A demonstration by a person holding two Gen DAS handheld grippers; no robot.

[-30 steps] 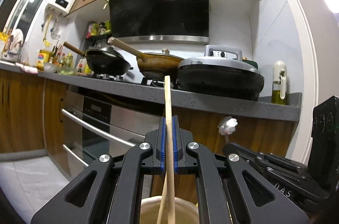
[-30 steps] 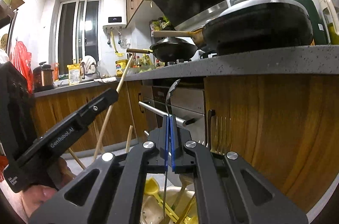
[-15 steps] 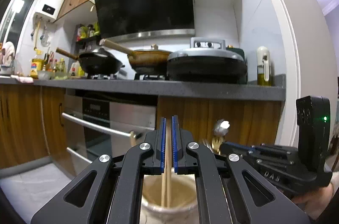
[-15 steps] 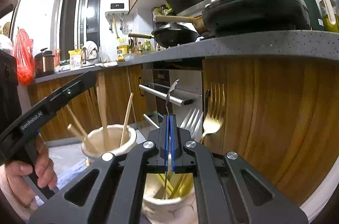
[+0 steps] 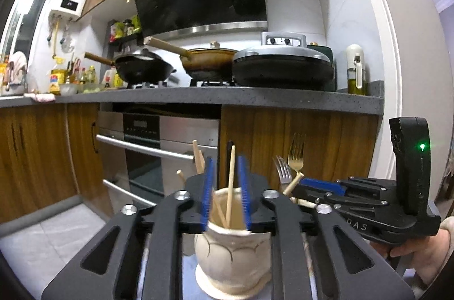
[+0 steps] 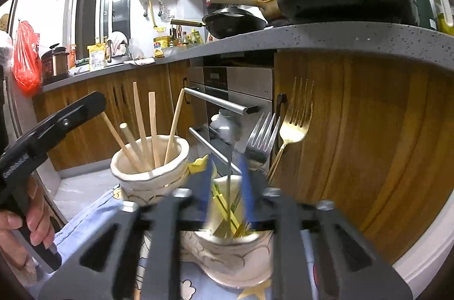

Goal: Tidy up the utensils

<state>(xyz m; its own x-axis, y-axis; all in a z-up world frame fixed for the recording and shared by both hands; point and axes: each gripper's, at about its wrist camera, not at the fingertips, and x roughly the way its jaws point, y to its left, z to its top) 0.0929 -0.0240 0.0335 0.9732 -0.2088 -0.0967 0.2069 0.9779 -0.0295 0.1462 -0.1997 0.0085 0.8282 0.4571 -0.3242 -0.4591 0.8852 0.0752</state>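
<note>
My left gripper [image 5: 226,193] is open, its blue pads apart on either side of a wooden chopstick [image 5: 230,181] that stands free in a cream ceramic jar [image 5: 231,257] with several other chopsticks. My right gripper [image 6: 227,186] is open over a second cream jar [image 6: 229,257]. A thin metal spoon [image 6: 228,158] stands between its pads, untouched, beside a silver fork [image 6: 262,135], a gold fork [image 6: 295,124] and yellow utensils. The chopstick jar [image 6: 150,166] stands left of it. The right gripper [image 5: 354,203] also shows in the left wrist view.
Both jars stand on a light blue patterned cloth [image 6: 85,223]. Behind are wooden cabinets [image 5: 298,147], an oven with steel handles [image 5: 144,149] and a grey countertop [image 5: 227,97] carrying pans. A hand [image 6: 20,229] holds the left gripper.
Both grippers came down to the jars and opened. The left let go of the chopstick into the left jar; the right let go of the spoon into the right jar.
</note>
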